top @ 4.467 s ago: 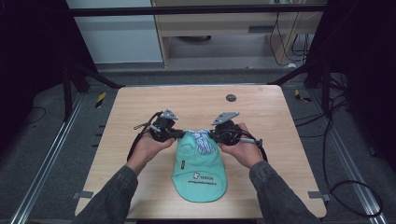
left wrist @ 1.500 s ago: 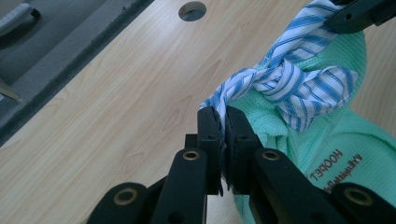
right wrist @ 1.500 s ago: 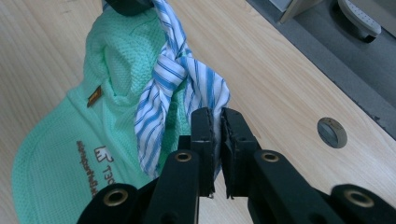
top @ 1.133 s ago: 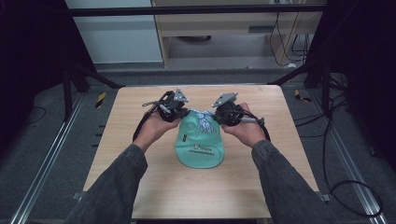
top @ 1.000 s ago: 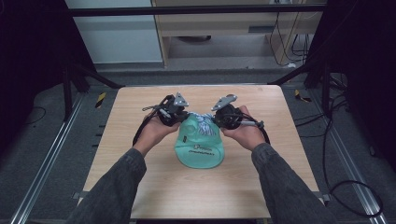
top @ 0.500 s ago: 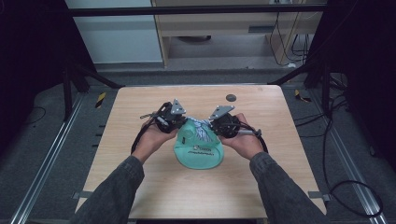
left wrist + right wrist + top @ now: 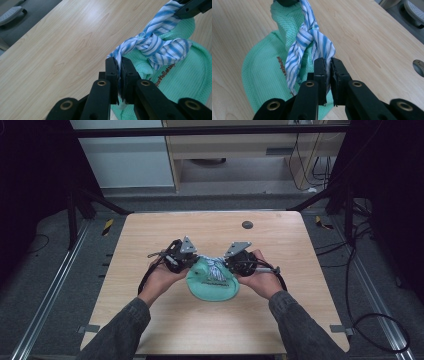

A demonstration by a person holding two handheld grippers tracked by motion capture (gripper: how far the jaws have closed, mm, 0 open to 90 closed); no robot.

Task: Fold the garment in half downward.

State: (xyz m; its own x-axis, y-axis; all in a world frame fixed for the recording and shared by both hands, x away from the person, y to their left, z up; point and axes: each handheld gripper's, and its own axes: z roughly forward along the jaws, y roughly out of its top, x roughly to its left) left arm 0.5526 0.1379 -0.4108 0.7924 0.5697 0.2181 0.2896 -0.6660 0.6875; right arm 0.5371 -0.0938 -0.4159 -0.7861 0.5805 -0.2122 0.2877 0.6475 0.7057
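Observation:
A mint-green waffle cloth [image 7: 212, 285] lies on the wooden table [image 7: 150, 235], with a blue-and-white striped strap [image 7: 215, 268] knotted above it. My left gripper [image 7: 119, 62] is shut on one end of the striped strap [image 7: 152, 48]. Shut on the strap's other end [image 7: 312, 40] is my right gripper [image 7: 327, 63]. From above, the left gripper [image 7: 192, 262] and right gripper [image 7: 227, 265] face each other across the knot, close together. The green cloth [image 7: 182, 80] hangs bunched under the strap, and in the right gripper view the green cloth [image 7: 264, 75] spreads on the table.
A small dark round hole [image 7: 247, 225] marks the table's far side. Cables trail from both grippers along the forearms. Black frame legs and floor cables surround the table; a cabinet stands beyond the far edge.
Both hands came toward the person and down, bringing the grippers closer together. The green cloth settled lower and bunched on the table, and the strap slackened around its knot.

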